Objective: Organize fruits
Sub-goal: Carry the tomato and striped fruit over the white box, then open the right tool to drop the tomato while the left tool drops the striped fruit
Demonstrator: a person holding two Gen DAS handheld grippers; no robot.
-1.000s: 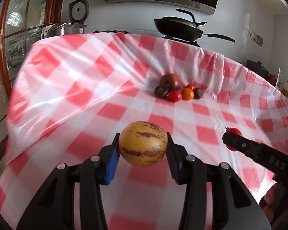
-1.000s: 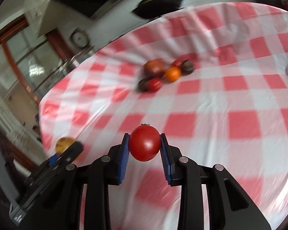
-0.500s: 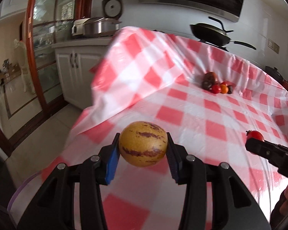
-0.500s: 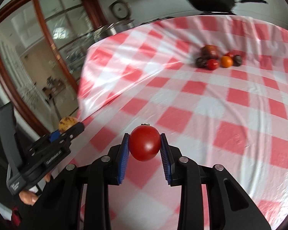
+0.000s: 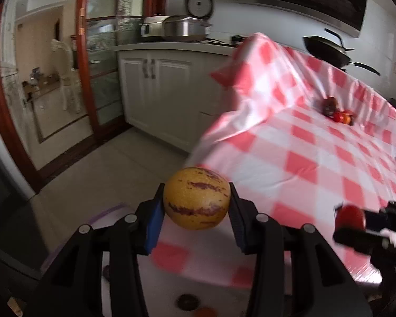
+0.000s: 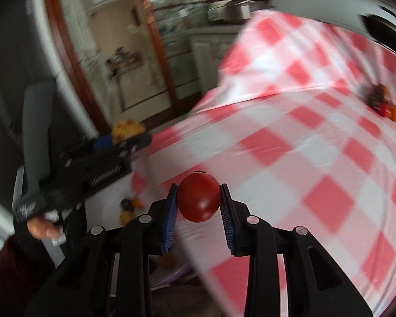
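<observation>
The left gripper [image 5: 196, 202] is clenched on a yellow fruit with purple streaks [image 5: 196, 202], its blue pads pressed to both sides. It hangs just off the near corner of the table [image 5: 316, 158], over a white surface with a lilac rim [image 5: 105, 210] that sits lower than the tabletop. A few small fruits [image 5: 188, 302], dark and orange, lie on that lower surface, partly hidden by the gripper body.

The right gripper [image 6: 198, 201] is clamped on a red tomato [image 6: 198, 201], stem end up, over the near edge of the table where the red-and-white checked cloth [image 6: 290, 121] hangs down. In the right wrist view the left gripper shows to the left of it, with the person's hand [image 6: 41, 228] on its grip.

Well apart, toward the far side of the table, a small cluster of fruit [image 5: 338, 111] rests on the cloth: dark, red and orange pieces touching one another. Beyond the table's far edge stands a black pan [image 5: 327, 51], and farther left white cabinets [image 5: 155, 89] carry a steel cooker [image 5: 184, 27].
</observation>
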